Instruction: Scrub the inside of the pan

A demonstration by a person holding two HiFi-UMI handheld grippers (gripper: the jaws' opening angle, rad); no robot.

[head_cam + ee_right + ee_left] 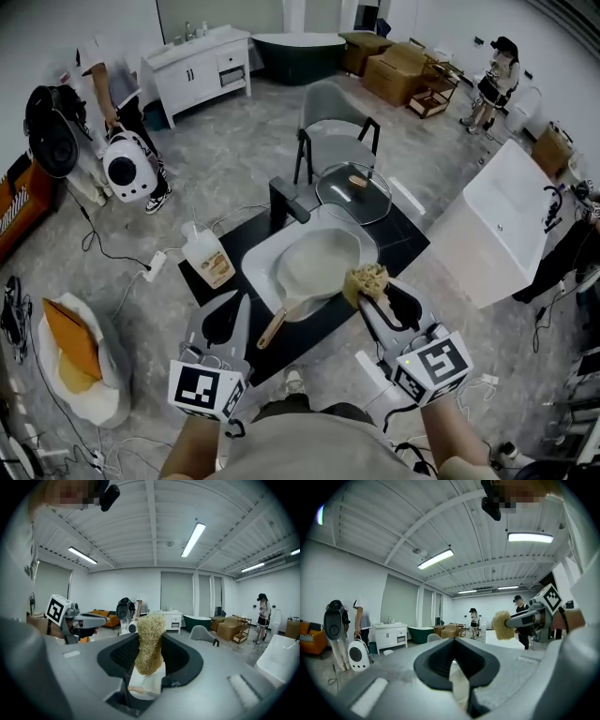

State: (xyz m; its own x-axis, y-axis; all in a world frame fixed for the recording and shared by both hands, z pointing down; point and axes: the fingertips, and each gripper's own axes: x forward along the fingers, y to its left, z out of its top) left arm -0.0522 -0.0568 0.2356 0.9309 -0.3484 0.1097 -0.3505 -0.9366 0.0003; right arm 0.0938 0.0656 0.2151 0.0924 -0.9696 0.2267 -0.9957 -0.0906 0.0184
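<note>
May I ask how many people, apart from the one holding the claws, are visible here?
3: one person far left by the white cabinet, another far right near the wooden rack, a third in black beside the white tub. Others may be hidden.

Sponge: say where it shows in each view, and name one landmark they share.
Head view: sponge lower centre-right, in the right gripper, by the pan.
Left gripper view: right of centre, at that gripper's tip.
Right gripper view: centre, between the jaws.
Shared landmark: white cabinet.
</note>
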